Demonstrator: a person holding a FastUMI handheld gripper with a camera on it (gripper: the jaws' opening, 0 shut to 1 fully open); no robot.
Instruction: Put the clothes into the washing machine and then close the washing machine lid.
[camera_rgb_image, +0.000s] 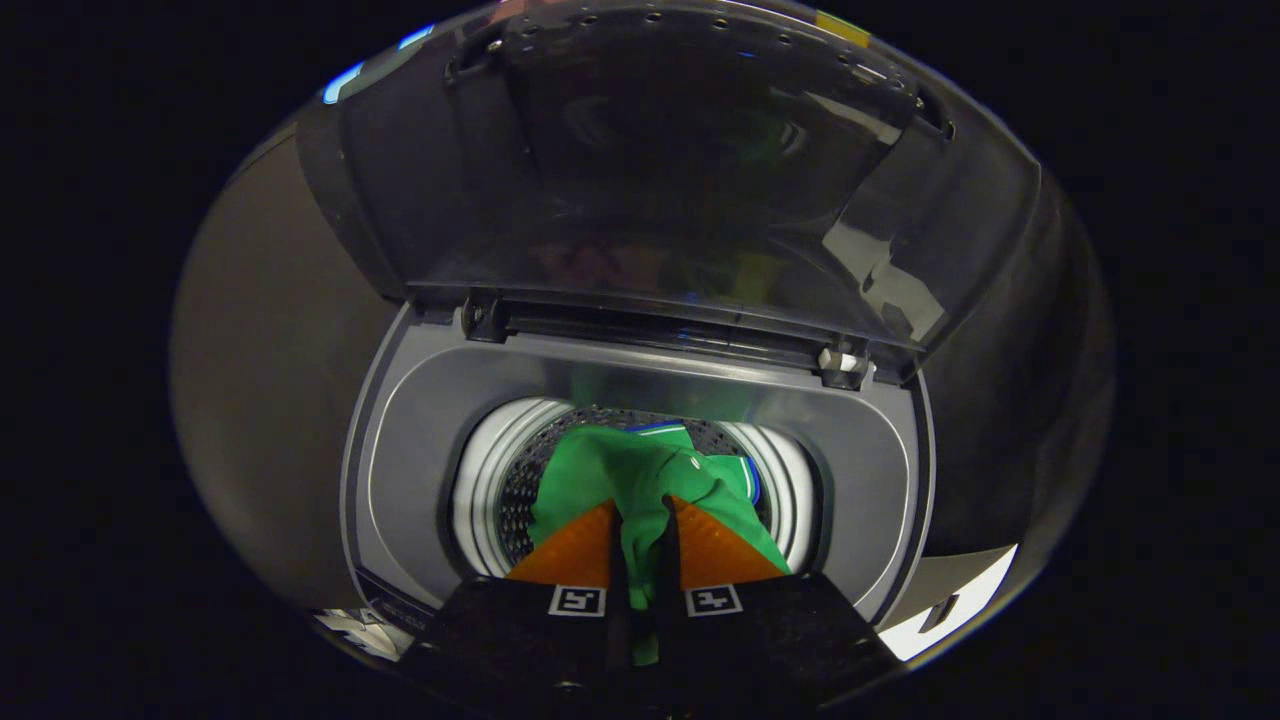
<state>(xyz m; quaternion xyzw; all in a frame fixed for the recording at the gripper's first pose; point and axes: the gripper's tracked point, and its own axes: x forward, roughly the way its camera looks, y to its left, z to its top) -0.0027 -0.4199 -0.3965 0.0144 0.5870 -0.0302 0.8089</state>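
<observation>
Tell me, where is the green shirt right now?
The green shirt is pinched between the gripper's closed fingers, hanging over the washing machine drum, below the raised lid.

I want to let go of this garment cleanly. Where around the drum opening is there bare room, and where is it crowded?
The gripper is shut on the green garment above the drum. Bare perforated drum wall shows beside the cloth, towards the white inner ring. The grey top deck around the opening is bare. The middle of the opening is crowded with cloth. The raised lid stands behind.
</observation>
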